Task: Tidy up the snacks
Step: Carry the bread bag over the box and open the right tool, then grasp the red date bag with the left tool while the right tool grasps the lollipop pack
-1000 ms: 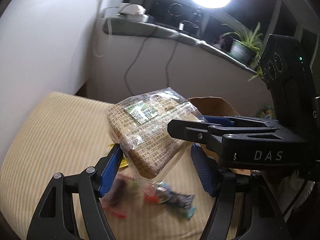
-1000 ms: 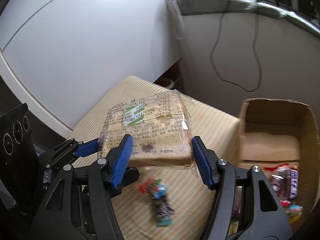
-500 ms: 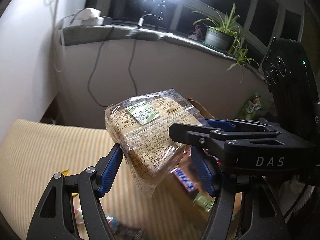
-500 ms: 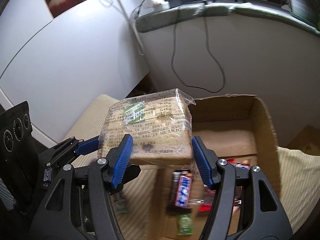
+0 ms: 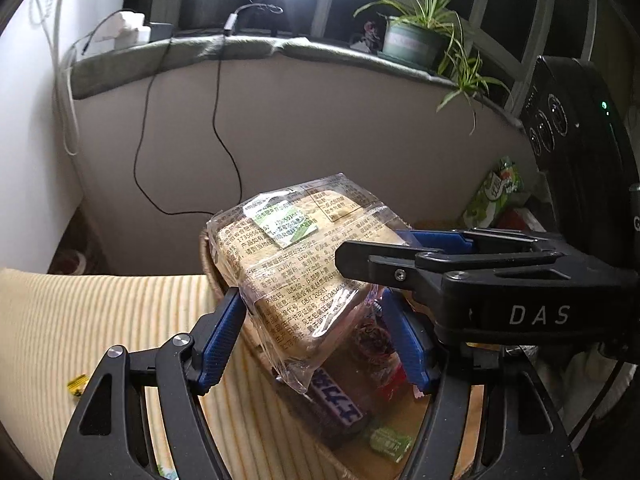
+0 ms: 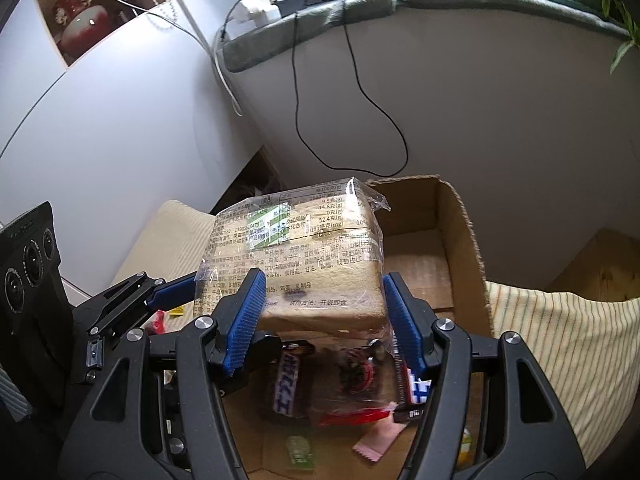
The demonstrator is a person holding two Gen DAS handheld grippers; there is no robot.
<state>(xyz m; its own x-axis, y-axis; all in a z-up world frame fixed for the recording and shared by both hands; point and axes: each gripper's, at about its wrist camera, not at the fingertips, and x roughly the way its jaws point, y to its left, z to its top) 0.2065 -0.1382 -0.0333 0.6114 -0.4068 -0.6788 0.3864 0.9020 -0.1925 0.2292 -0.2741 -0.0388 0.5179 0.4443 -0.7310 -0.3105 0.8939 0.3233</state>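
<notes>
So both tools are pinching the same clear-wrapped sliced bread pack (image 5: 298, 268): left tool (image 5: 312, 336) clamps its lower end, right tool (image 6: 322, 316) grips its sides with the blue pads (image 6: 244, 320). Pack hangs over the open brown cardboard box (image 6: 460, 240), above a dark chocolate bar (image 6: 290, 384) and red wrappers (image 6: 356, 416) on the box floor. Box sits on a yellow striped cushion (image 5: 80, 320), near its far edge.

Glossy clear plastic wrap (image 6: 296, 248) on bread, matt brown cardboard box (image 6: 460, 240), ribbed striped cloth (image 5: 100, 320), ridged blue pads (image 6: 244, 320).
</notes>
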